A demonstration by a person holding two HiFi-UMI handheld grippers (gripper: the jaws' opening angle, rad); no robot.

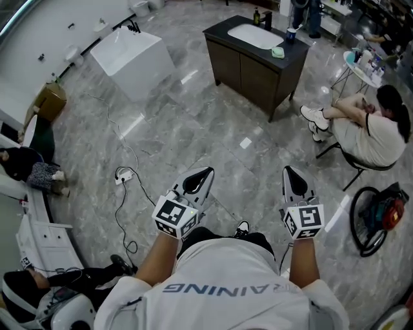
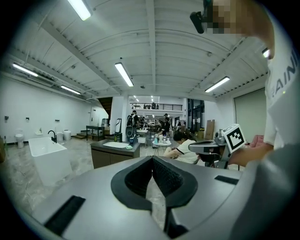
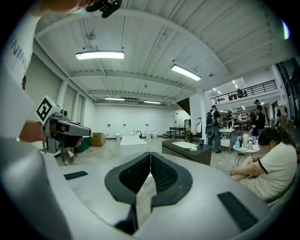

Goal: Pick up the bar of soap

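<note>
The head view looks steeply down from head height onto the floor (image 1: 193,129), with the vanity (image 1: 258,58) far off near the top edge. Each gripper view looks nearly level along its own jaws, which fill the lower frame close up. The left gripper view catches the right gripper (image 2: 193,148) at its right edge, and the right gripper view catches the left gripper (image 3: 84,131) at its left edge. All three views share the vanity, the tub (image 1: 132,55) and a seated person (image 1: 371,132) — all distant.

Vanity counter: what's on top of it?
White basin, a pale green block, a dark cup, a bottle at the back. Anything behind the bottle is hidden.
</note>
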